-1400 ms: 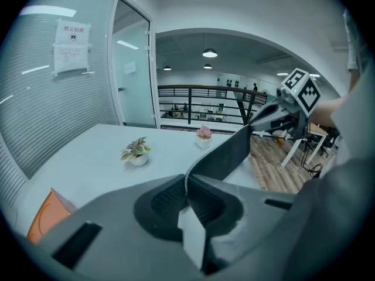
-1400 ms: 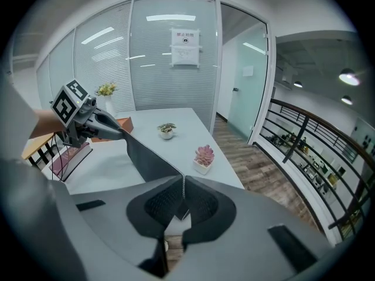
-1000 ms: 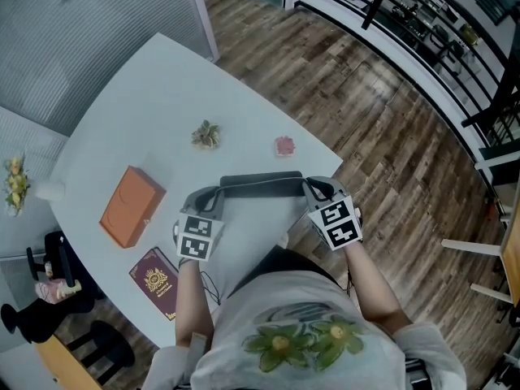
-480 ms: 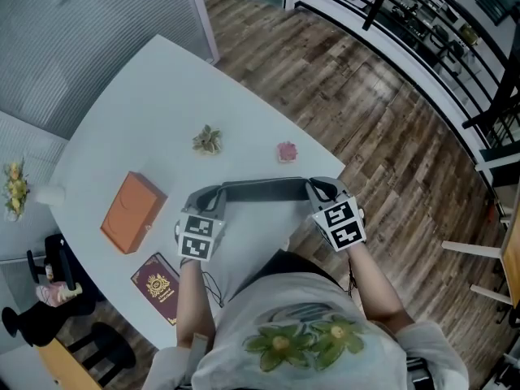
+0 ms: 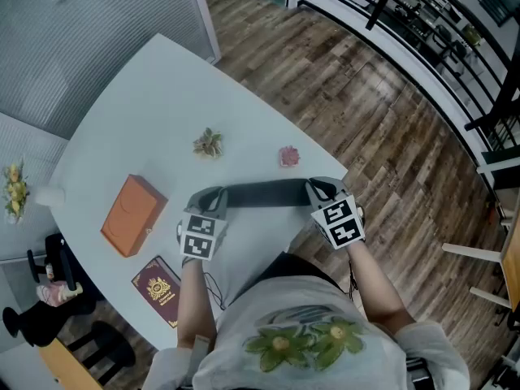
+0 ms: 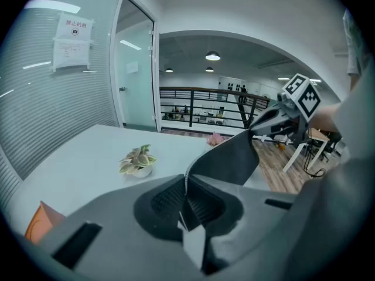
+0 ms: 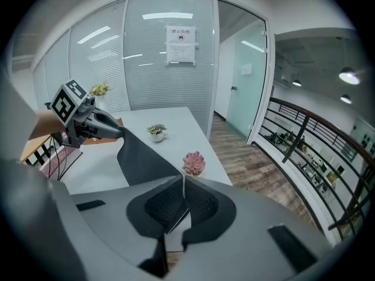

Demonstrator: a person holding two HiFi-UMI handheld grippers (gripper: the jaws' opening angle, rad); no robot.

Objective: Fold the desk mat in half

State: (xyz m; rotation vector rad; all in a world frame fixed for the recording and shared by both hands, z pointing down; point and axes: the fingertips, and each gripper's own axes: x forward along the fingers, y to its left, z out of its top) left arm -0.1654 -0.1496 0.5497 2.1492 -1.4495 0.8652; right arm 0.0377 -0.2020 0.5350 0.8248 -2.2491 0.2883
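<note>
Both grippers are clamped on the desk mat, one at each end of its lifted edge. From the head view, the left gripper (image 5: 214, 198) and right gripper (image 5: 318, 190) sit side by side in front of the person, angled down toward the table. In each gripper view the jaws are almost fully closed, with only the thin sheet pinched between the ribbed pads.

A large pale table (image 5: 154, 88) with a curved edge fills the middle of the scene, above a wood floor. The desk mat (image 5: 264, 193) shows as a dark band stretched between the two grippers, near the table's edge closest to the person. In the gripper views it curves up off the table from one gripper to the other. How much of it lies flat on the table I cannot tell.

To the left are an orange box (image 5: 132, 211) and a maroon booklet (image 5: 157, 289). Farther out stand a small potted plant (image 5: 208, 143) and a pink succulent (image 5: 288, 155), both apart from the mat.

The fold appears to be mid-way: one edge is raised but not yet laid down. Next, both hands likely need to carry that edge across together, match its corners to the opposite edge, lower it, then let go.
</note>
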